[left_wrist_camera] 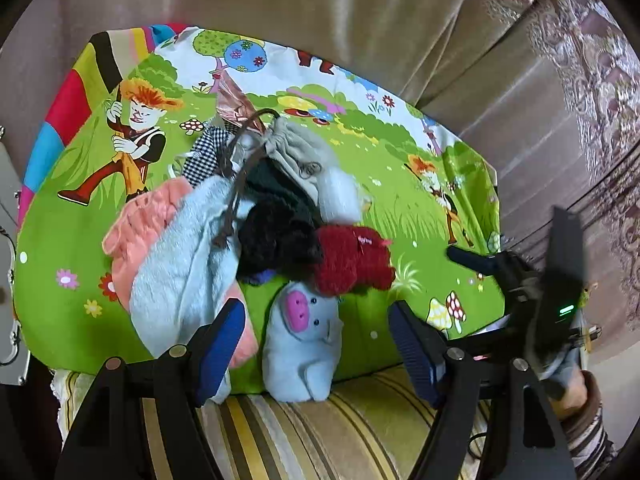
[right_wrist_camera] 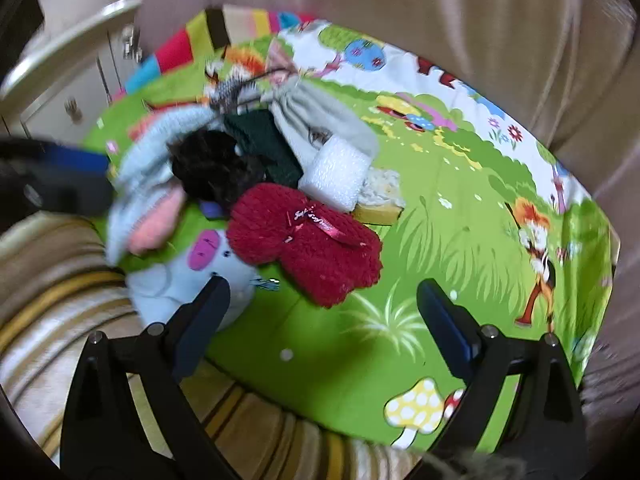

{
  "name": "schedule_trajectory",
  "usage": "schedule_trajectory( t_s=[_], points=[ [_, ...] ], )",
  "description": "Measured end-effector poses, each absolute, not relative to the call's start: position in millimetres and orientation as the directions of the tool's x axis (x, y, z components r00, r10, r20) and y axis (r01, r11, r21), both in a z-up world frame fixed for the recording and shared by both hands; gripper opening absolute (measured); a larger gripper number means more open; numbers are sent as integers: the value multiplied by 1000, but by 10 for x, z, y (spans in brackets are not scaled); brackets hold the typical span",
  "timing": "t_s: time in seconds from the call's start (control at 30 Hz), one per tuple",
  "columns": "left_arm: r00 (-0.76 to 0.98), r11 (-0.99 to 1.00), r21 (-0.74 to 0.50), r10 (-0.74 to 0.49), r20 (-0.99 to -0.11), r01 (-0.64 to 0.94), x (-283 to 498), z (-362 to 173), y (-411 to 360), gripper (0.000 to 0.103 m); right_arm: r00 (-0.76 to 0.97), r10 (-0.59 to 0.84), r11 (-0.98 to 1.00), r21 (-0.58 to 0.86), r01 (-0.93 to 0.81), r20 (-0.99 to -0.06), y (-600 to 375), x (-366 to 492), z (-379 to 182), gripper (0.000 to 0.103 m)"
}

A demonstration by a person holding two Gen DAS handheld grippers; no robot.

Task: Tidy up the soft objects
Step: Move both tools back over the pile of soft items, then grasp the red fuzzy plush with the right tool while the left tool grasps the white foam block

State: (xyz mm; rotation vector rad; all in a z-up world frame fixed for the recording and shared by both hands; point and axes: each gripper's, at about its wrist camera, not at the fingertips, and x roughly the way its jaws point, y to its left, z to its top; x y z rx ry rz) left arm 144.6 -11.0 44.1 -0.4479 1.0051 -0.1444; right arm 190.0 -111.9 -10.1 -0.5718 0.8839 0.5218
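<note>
Covering the striped sofa cushion [left_wrist_camera: 360, 412], the green cartoon-print cloth [right_wrist_camera: 460, 216] carries a soft-item pile at 12 o'clock: light-blue fleece towel [left_wrist_camera: 176, 280], fuzzy red knit pouch [right_wrist_camera: 304, 240], blue plush pig [left_wrist_camera: 304, 340]. Left gripper [left_wrist_camera: 316, 344] and right gripper [right_wrist_camera: 324, 324] stand wide, empty.

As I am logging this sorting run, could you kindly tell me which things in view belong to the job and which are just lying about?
Belonging to the job:
blue pig plush
red fluffy item
black fluffy item
light blue towel
grey drawstring pouch
left gripper, open
right gripper, open

Just lying about:
cartoon sheet
striped cushion
curtain
</note>
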Motion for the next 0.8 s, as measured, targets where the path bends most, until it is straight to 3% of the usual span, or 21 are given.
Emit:
schedule_trajectory(
  t_s=[0.37, 0.6, 0.8],
  points=[
    [558, 876, -470, -339, -757, -105, 1672, 489, 15, 75, 537, 130, 607, -361, -708, -834, -842, 2166, -613, 84],
    [578, 871, -482, -347, -739, -93, 1920, 559, 3, 75, 498, 162, 645, -291, -707, -852, -915, 2336, -738, 41],
    [562, 839, -540, -413, -717, -73, 2168, 506, -107, 71, 436, 236, 706, -156, -691, -869, -1109, 2405, -633, 29]
  ],
)
